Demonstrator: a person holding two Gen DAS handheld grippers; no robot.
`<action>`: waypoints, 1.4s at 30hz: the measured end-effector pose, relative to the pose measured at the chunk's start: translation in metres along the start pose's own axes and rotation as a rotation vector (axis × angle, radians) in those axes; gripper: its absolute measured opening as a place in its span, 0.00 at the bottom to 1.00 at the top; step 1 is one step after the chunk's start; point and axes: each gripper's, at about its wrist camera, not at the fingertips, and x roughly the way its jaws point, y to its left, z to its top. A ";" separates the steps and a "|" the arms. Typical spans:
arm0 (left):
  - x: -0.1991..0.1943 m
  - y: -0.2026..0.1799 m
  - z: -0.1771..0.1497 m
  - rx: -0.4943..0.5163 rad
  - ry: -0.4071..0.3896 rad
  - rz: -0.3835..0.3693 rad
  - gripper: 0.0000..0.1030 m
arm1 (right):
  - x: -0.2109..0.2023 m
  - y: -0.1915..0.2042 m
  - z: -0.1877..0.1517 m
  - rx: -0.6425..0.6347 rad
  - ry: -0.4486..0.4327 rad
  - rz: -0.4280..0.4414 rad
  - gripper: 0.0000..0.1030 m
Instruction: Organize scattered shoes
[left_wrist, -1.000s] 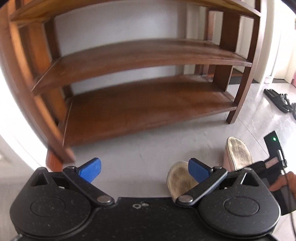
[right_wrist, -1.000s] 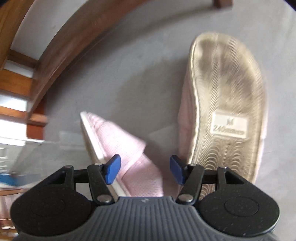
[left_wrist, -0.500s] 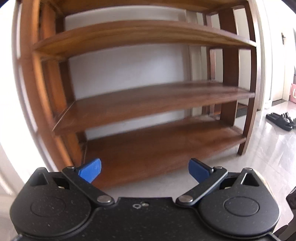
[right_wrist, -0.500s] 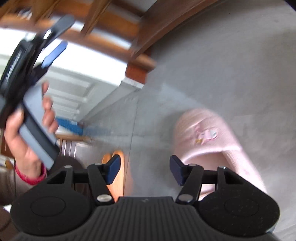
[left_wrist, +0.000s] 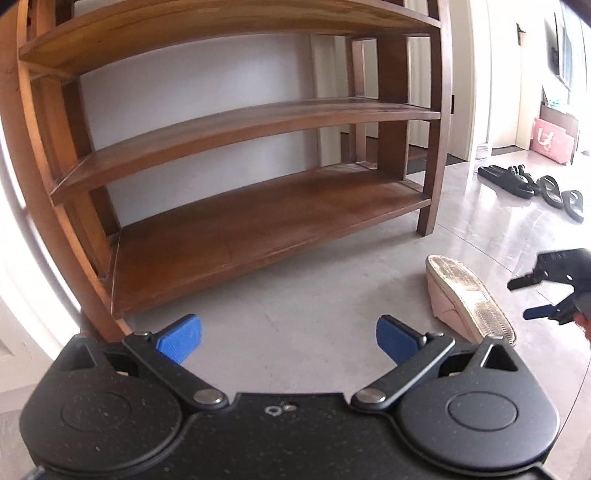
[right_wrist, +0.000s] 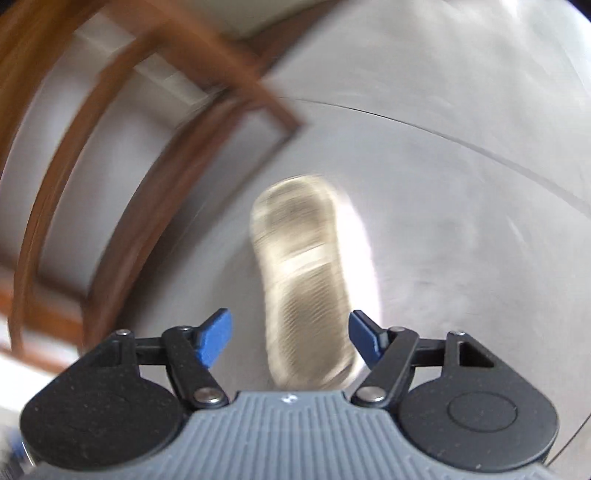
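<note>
A pink slipper lies sole-up on the grey floor, right of the wooden shoe rack. My left gripper is open and empty, hovering over bare floor in front of the rack's bottom shelf. My right gripper is open and empty, just above the slipper, whose ribbed sole shows blurred between the fingers. The right gripper also shows at the right edge of the left wrist view. Only one pink slipper is in view.
The rack's three shelves hold nothing. Several black sandals lie on the floor far right, near a pink bag. The rack's right leg stands behind the slipper. A white wall is at the left.
The left gripper tilted up to the rack, then lowered so the floor and slipper show again. The right gripper swung off the upright pink slipper and now hangs over the sole-up one.
</note>
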 end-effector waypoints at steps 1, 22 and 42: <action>0.002 -0.002 0.000 0.005 0.003 0.002 0.99 | 0.007 -0.004 0.003 0.027 0.001 -0.008 0.72; -0.001 0.019 0.003 -0.071 -0.012 0.094 0.99 | 0.048 0.193 -0.118 -1.202 0.134 0.104 0.17; 0.150 -0.040 0.033 -0.066 0.066 -0.244 0.85 | -0.014 0.081 -0.083 -0.445 -0.002 0.077 0.50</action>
